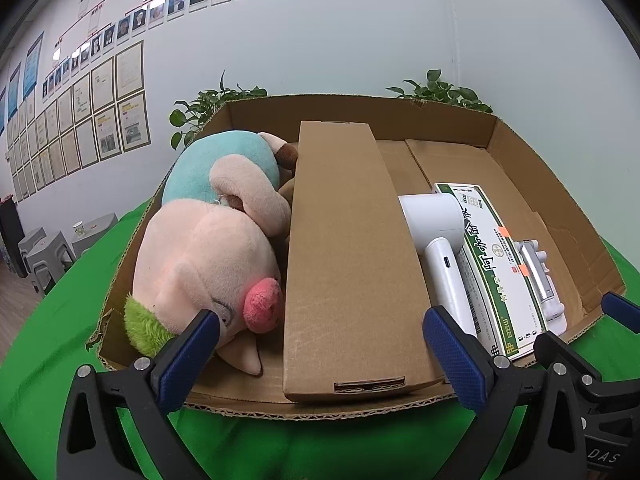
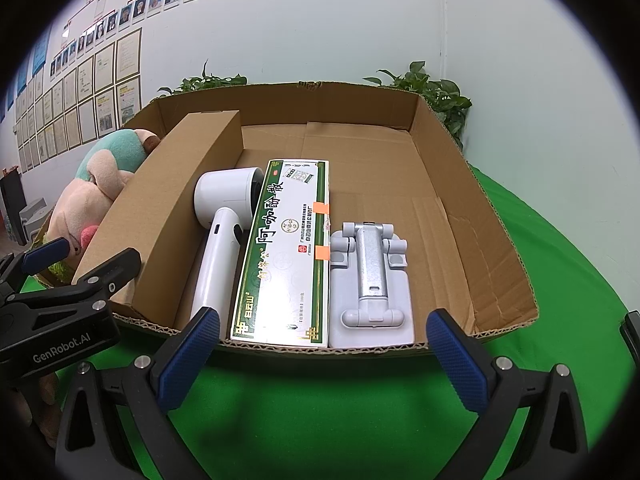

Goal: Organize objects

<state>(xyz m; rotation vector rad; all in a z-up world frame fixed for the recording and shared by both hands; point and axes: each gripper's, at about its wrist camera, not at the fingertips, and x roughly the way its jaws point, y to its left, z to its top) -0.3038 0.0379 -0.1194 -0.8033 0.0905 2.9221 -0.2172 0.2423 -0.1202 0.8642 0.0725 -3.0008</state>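
Through the left wrist view, my left gripper [image 1: 320,356] hangs spread and empty at the cardboard tray [image 1: 360,110], where a long carton [image 1: 344,260] walls the plush pig [image 1: 208,252] off from the smaller goods. Through the right wrist view, my right gripper [image 2: 322,354] is likewise spread and empty, and the hair dryer [image 2: 224,236], medicine box [image 2: 286,256] and phone stand [image 2: 370,280] lie packed side by side, I judge to save room.

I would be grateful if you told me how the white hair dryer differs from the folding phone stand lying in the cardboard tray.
The hair dryer is taller and rounded, a barrel on a long handle; the phone stand is low and flat, a plate with a silver hinged arm folded down. The hair dryer lies left of the green medicine box, the phone stand right of it. Both are white and lie in the cardboard tray.
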